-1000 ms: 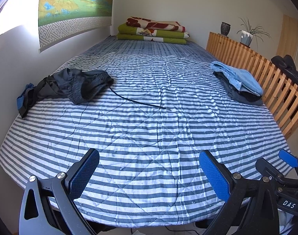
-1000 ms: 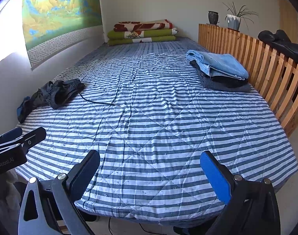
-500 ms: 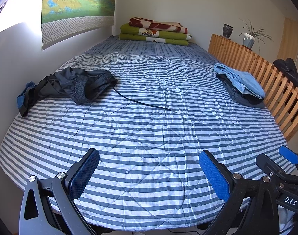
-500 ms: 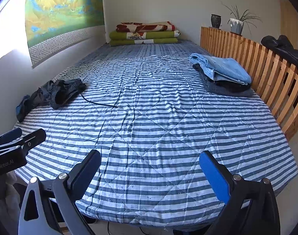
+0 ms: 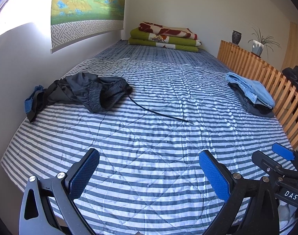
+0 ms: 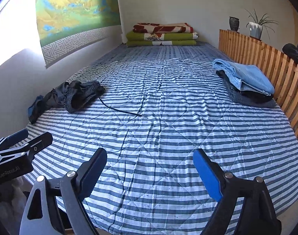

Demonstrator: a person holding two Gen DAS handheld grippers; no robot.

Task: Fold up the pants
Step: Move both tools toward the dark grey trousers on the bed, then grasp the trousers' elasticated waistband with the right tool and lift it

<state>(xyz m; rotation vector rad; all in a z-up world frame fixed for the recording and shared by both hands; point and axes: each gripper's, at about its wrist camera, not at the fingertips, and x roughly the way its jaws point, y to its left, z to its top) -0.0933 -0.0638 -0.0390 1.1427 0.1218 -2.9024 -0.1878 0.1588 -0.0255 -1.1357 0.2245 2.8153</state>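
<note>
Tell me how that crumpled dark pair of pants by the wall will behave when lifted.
The dark pants lie bunched in soft folds, so they will likely hang limp and unfurl. Their thin, slightly shiny fabric looks light, perhaps slippery. The loose drawstring trailing across the striped quilt will probably dangle.

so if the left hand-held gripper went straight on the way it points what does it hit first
Probably the bare striped bedspread, short of the black drawstring. The left hand-held gripper is open with nothing between its fingers; depth is uncertain.
</note>
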